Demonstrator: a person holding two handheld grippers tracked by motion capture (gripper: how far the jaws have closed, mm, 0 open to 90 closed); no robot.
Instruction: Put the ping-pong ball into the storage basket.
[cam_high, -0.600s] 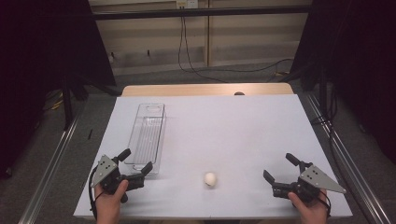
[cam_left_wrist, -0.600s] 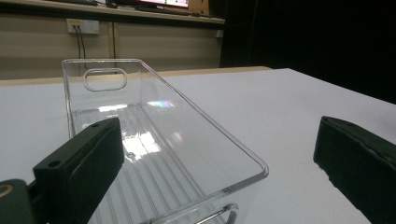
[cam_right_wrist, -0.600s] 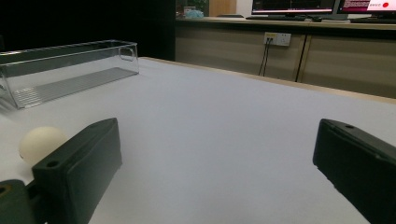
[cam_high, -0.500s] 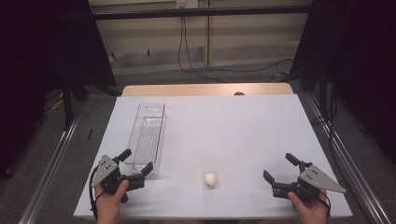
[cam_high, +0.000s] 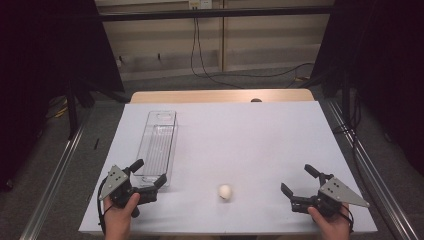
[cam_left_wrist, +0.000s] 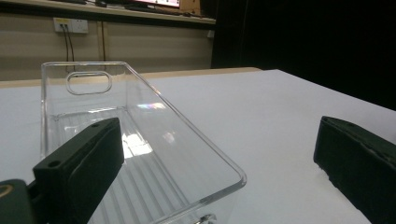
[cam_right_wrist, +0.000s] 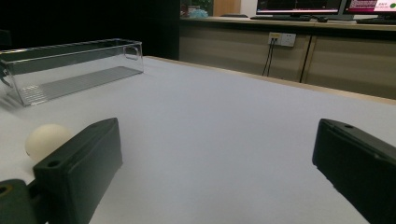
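While both of your hands rest at the near edge of the white table (cam_high: 240, 130), nothing is held in either tool. Your left gripper (cam_high: 148, 174) has its jaws spread wide and released; in the left gripper view the near end of the clear plastic bin (cam_left_wrist: 154, 154) sits in the gap between your fingers (cam_left_wrist: 81, 168), closer to the left one, and no pad presses on its wall. From above, that bin (cam_high: 159, 145) stretches away from your left fingertips toward the far side of the table, its near short wall lying just between and ahead of them.

Your right gripper (cam_high: 299, 181) is likewise released, jaws wide apart with bare tabletop between them. The egg (cam_high: 225, 191), pale and small, lies on the table between your two grippers, nearer to the right one's fingers than to the left's, but apart from both. In the right gripper view the egg (cam_right_wrist: 46, 140) peeks out just outside the left finger (cam_right_wrist: 81, 165), partly hidden behind it; whether it touches that finger's outer face you cannot tell from there, though the high view shows a clear gap. The bin (cam_right_wrist: 70, 70) shows farther off beyond that same finger in the right gripper view.

Your left hand (cam_high: 120, 217) and right hand (cam_high: 330, 222) grip the handles at the table's near edge.
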